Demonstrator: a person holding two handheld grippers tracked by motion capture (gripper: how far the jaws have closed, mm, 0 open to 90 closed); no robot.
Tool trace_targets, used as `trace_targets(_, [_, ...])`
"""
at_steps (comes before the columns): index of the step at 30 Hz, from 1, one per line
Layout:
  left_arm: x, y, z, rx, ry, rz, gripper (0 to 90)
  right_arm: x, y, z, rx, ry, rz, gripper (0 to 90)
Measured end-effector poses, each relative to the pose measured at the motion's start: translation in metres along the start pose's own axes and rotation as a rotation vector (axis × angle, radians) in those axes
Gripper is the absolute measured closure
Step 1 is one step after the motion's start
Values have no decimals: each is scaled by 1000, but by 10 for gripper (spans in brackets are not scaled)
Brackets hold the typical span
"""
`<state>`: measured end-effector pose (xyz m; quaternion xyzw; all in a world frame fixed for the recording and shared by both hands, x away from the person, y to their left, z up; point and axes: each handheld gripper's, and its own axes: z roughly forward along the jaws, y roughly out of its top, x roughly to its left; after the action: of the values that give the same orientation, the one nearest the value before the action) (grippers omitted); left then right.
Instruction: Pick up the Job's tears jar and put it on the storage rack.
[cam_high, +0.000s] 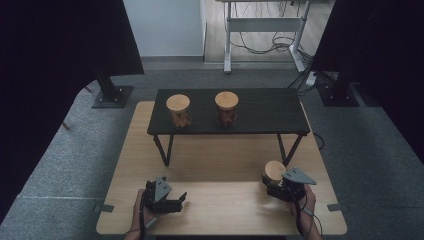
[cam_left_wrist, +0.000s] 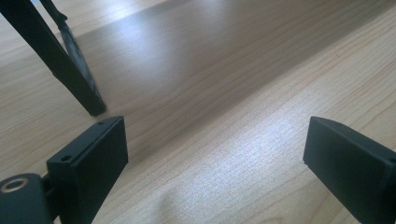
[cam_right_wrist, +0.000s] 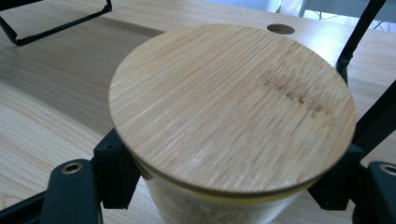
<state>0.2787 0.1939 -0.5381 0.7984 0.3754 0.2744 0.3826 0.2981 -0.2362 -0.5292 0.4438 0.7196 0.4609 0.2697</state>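
A glass jar with a round bamboo lid stands on the wooden table at the front right. My right gripper is shut on it, one jaw on each side of the glass just under the lid. The lid sits close up in the right gripper view, hiding the jar's contents, with the right gripper around the glass below. At the front left my left gripper rests low over the table, open. Between the jaws of the left gripper there is bare wood.
A low black shelf on thin legs stands across the middle of the table, with two more bamboo-lidded jars on top. One shelf leg is ahead and left of my left gripper. A round hole marks the tabletop.
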Motion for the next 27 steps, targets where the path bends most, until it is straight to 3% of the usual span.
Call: trace_targets(27, [-1,0,1,10,-2,14,62,5,4,-6,-13,21,-22,251])
